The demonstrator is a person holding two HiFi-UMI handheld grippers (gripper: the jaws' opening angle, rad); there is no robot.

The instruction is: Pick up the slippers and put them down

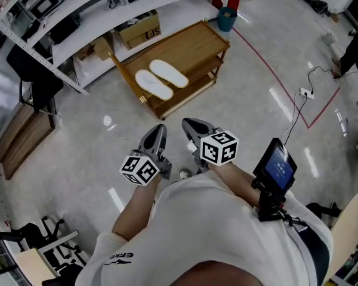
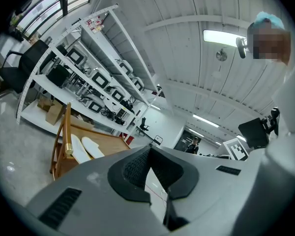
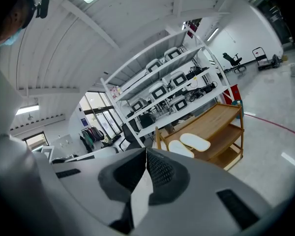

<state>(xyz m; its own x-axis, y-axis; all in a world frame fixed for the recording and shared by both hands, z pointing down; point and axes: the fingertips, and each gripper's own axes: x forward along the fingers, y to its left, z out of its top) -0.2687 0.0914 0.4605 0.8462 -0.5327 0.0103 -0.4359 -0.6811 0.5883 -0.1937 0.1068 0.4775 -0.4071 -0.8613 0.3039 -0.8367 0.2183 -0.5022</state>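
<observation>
Two white slippers lie side by side on the top of a low wooden rack (image 1: 201,39): the left slipper (image 1: 154,84) and the right slipper (image 1: 168,73). They also show in the left gripper view, one slipper (image 2: 93,147) beside the other (image 2: 76,148), and in the right gripper view as a pair (image 3: 195,141) (image 3: 179,148). My left gripper (image 1: 158,131) and right gripper (image 1: 191,124) hang over the floor, a short way in front of the rack. Both are shut and hold nothing.
White shelving (image 1: 107,8) with monitors and cardboard boxes runs behind the rack. A teal bin (image 1: 227,18) stands at its far end. Red tape lines (image 1: 274,76) and a cable with a socket (image 1: 304,93) cross the floor to the right. A wooden bench (image 1: 18,136) stands at the left.
</observation>
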